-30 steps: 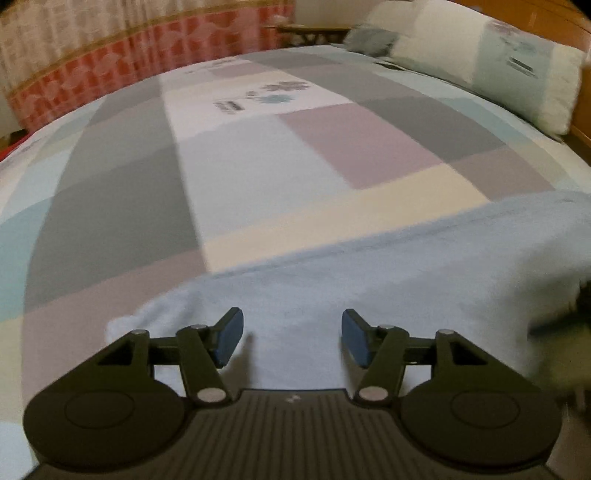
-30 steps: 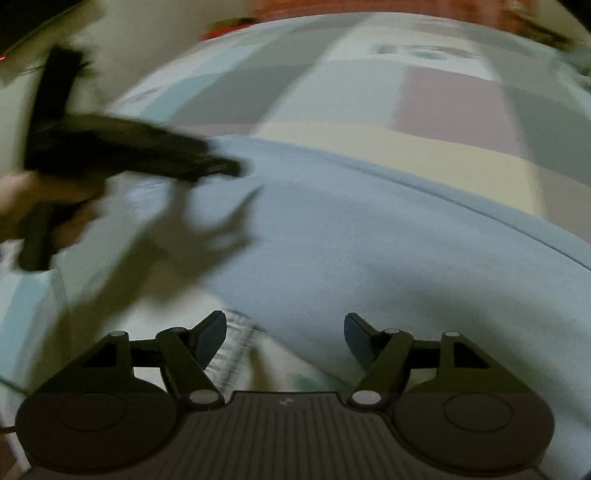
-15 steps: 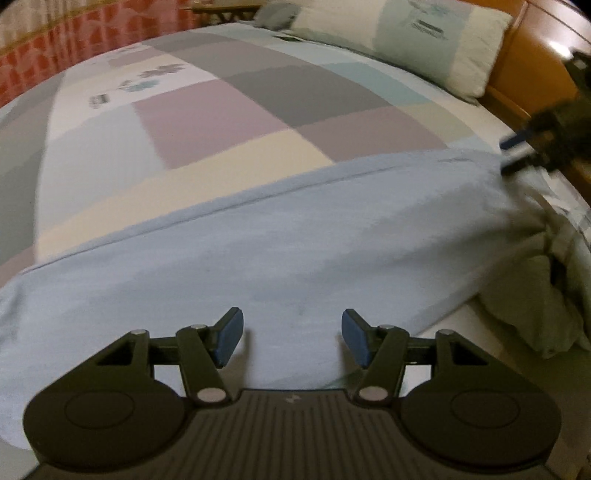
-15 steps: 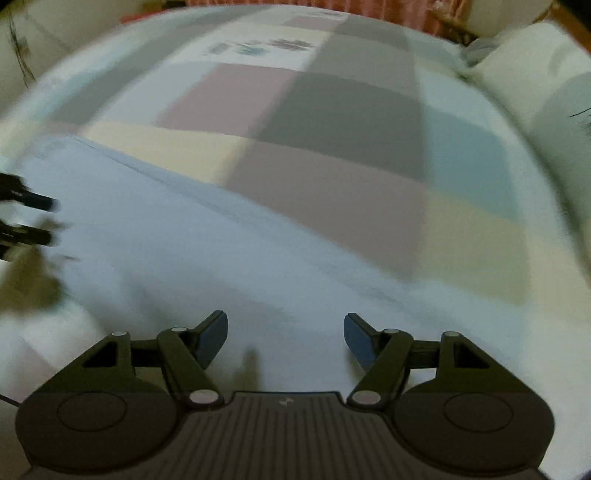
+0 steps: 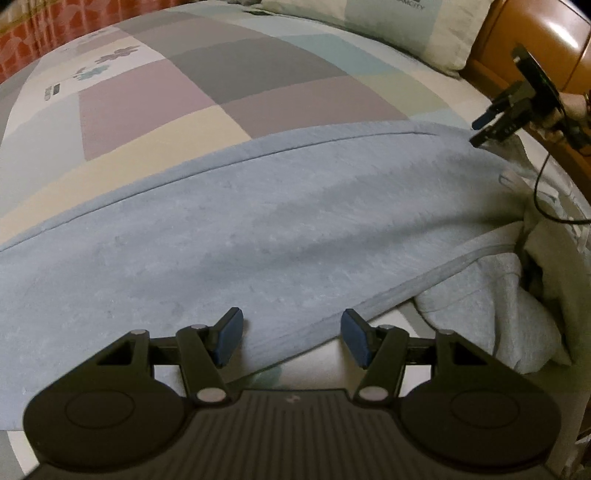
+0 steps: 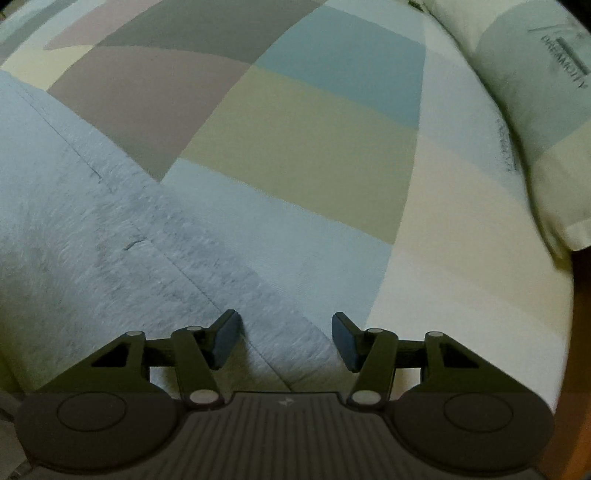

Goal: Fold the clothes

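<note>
left wrist view: one blue garment (image 5: 258,229), one pillow (image 5: 399,29), two grippers

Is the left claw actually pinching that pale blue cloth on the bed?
Apart. In the left wrist view the left gripper is open, and the blue cloth lies flat beneath the gap between its fingers, with neither pressing on it.

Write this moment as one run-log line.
stage: reaching | left tool: open over garment near edge | right tool: open, just been closing, nothing gripped, over garment's far end | surface: bed
</note>
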Available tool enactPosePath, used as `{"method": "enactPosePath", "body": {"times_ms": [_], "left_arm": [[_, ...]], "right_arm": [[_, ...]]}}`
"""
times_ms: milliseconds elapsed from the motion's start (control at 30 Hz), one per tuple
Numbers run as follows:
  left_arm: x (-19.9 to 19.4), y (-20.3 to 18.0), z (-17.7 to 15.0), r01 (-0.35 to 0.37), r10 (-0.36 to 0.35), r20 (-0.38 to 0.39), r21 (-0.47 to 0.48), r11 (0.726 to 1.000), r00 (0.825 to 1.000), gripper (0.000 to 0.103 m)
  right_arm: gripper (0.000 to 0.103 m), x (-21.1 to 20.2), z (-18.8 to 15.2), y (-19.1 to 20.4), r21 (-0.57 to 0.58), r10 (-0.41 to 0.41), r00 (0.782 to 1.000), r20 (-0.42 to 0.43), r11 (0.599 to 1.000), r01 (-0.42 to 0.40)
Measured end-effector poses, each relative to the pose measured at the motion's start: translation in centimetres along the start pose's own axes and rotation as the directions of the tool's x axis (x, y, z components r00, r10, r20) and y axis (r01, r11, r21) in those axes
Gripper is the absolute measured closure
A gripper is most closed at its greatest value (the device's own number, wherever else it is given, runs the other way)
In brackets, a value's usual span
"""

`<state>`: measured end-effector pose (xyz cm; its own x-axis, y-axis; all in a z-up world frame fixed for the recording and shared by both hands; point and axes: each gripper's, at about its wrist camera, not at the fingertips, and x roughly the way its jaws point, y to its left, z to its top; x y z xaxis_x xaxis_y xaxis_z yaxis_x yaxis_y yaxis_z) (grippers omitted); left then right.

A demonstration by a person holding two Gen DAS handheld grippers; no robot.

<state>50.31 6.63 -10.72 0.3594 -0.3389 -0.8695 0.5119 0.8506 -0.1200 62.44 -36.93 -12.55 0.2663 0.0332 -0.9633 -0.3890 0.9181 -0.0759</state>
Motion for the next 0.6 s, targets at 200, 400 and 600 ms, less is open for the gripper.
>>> {"method": "enactPosePath", "body": {"times_ms": [200, 400, 600], "left_arm": [[0.1, -0.4, 1.2, 0.012, -0.011, 0.012, -0.034, 0.999, 1.000, 0.044], [0.2, -1.0, 1.5, 0.002, -0.001, 0.024, -0.033, 0.999, 1.000, 0.044], [-1.1, -0.4, 0.4, -0.004, 0.006, 0.029, -0.066, 0.998, 1.000, 0.044]], "right_arm": [[0.099, -0.5, 1.0, -0.8, 0.019, 0.076, 0.997, 0.017, 0.997, -0.076], [0.092, -0.5, 0.0, -1.7, 0.146, 0.063, 0.996, 0.065, 0.987, -0.072], [0.086, -3.3, 0.4, 0.9, 0.154, 0.075, 0.984, 0.160, 0.983, -0.100]]}}
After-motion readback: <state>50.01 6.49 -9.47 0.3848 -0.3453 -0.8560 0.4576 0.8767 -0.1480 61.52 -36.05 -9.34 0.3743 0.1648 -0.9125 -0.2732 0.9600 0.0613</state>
